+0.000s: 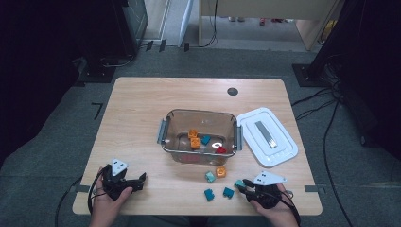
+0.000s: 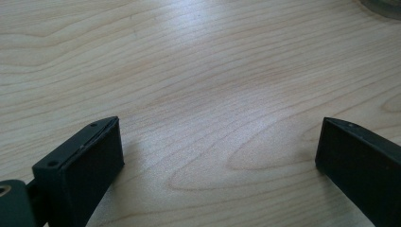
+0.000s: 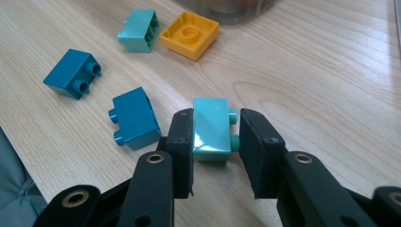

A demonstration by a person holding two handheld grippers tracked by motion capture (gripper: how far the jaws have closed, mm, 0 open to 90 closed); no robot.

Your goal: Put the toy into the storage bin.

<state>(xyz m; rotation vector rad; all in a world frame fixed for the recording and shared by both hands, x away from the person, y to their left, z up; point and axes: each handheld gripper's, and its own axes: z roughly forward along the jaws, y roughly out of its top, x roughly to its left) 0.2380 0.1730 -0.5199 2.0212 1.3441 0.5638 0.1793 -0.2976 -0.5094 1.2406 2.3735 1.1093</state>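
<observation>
Turquoise brick (image 3: pixel 211 128) between right gripper (image 3: pixel 215 142) jaws, studs touching one pad, left gripper (image 2: pixel 217 151) jaws wide over bare table (image 2: pixel 198 71)

bright table, dark room edges, glare inside the bin (image 1: pixel 166 124).

desk (image 1: pixel 142 109): 5 loose bricks near front edge | 2 dark teal (image 3: pixel 73 73) (image 3: pixel 135 118) | 2 light teal (image 3: pixel 139 30) (image 3: pixel 210 130) | 1 orange (image 3: pixel 189 35) | bin (image 1: pixel 165 130): 4 bricks, 2 orange (image 1: pixel 193 134) (image 1: pixel 195 143), 1 teal (image 1: pixel 206 140), 1 red (image 1: pixel 221 150) | 1 lid (image 1: pixel 283 151) | 2 grippers (image 1: pixel 137 180) (image 1: pixel 242 185)
</observation>
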